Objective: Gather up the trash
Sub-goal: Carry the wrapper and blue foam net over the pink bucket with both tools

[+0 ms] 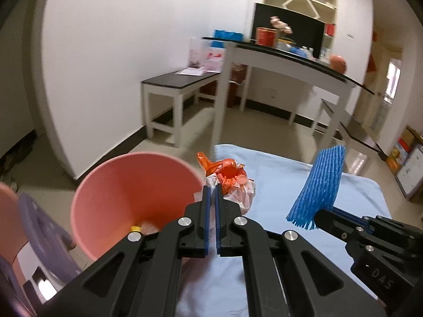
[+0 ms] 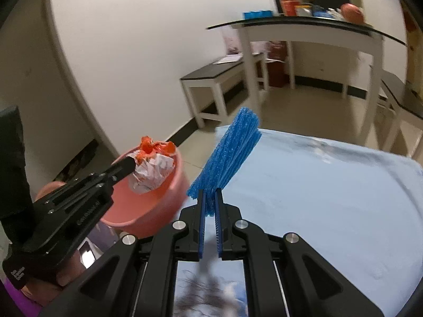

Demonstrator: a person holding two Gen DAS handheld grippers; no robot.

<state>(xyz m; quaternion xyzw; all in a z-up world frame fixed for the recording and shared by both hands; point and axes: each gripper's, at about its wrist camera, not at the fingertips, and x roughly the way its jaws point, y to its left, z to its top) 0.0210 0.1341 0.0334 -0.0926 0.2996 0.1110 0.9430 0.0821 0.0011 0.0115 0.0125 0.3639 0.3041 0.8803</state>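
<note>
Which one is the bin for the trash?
Find the light blue cloth covering the table. Just off its left edge stands the pink bucket, beside the left tool. It is the only big, round, open pink thing there.

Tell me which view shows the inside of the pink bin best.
The left wrist view: it looks into the pink bin, showing trash at the bottom. The right wrist view shows only its outer wall and rim, partly hidden by the left gripper.
</note>
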